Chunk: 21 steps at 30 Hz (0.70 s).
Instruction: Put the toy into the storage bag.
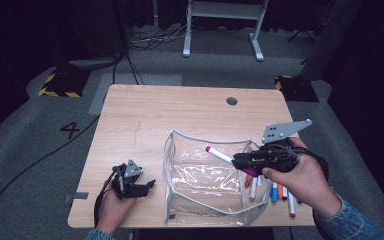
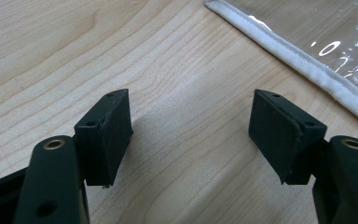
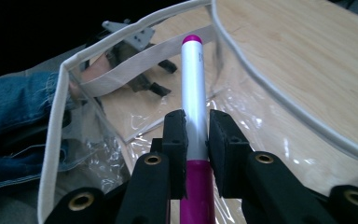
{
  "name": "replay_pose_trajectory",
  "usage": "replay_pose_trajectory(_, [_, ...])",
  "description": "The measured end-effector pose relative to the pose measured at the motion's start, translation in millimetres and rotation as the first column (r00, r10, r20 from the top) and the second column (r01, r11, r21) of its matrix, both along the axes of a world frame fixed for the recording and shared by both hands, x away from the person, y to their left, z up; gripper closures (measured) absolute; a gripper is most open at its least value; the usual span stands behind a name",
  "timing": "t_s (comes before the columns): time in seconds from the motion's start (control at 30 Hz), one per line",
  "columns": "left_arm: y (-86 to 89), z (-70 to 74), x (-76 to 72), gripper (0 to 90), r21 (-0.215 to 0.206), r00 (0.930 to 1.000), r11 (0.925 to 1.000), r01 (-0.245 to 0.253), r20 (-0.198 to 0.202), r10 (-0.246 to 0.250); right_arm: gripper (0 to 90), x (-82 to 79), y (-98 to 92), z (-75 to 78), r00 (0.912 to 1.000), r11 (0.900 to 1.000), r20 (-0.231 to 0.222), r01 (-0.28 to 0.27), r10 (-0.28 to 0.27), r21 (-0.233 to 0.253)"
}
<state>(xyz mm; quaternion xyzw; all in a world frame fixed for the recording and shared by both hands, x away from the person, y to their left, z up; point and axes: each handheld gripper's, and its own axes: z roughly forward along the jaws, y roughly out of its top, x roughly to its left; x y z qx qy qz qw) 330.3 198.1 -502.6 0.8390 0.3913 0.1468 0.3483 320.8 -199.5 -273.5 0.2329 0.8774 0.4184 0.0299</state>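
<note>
A clear plastic pouch [image 1: 200, 137] with pale trim stands open at the table's front middle. Over its right side my right gripper [image 1: 237, 162] is shut on a white marker with a magenta body [image 1: 220, 156], tip pointing left over the opening. The right gripper view has the jaws [image 3: 196, 135] clamped on the marker [image 3: 193, 79] inside the pouch rim [image 3: 56, 130]. My left gripper [image 1: 149, 186] rests on the wood left of the pouch, open and empty. In its own view the left gripper [image 2: 191, 130] is spread wide, the pouch trim [image 2: 298, 60] at upper right.
Several loose markers [image 1: 275, 192] lie on the table right of the pouch, partly under the right hand. A cable hole [image 1: 232, 101] sits near the far edge. Bare wood [image 1: 145, 115] spans the back and left. Beyond the table are floor cables and a desk frame [image 1: 222, 30].
</note>
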Motion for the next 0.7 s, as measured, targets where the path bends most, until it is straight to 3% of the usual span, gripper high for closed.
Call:
replay_pose_trajectory(0.2, [0.0, -0.1, 0.0, 30.1, -0.001, 1.0000, 1.0000, 0.000, 0.000, 0.000, 77.4, -0.5, 22.3, -3.8, 0.9966, 0.997, -0.033, -0.076, 0.075, -0.029])
replay_pose_trajectory(0.37, [0.0, -0.1, 0.1, 30.2, -0.001, 1.0000, 1.0000, 0.000, 0.000, 0.000, 77.4, -0.5, 37.8, -10.6, 0.9895, 0.987, -0.056, -0.138, 0.133, -0.081])
replay_pose_trajectory(0.7, [0.0, 0.0, 0.1, 30.1, -0.001, 1.0000, 1.0000, 0.000, -0.001, 0.000, 77.4, -2.6, 61.8, -19.1, 0.9675, 0.951, -0.091, -0.249, 0.236, -0.183])
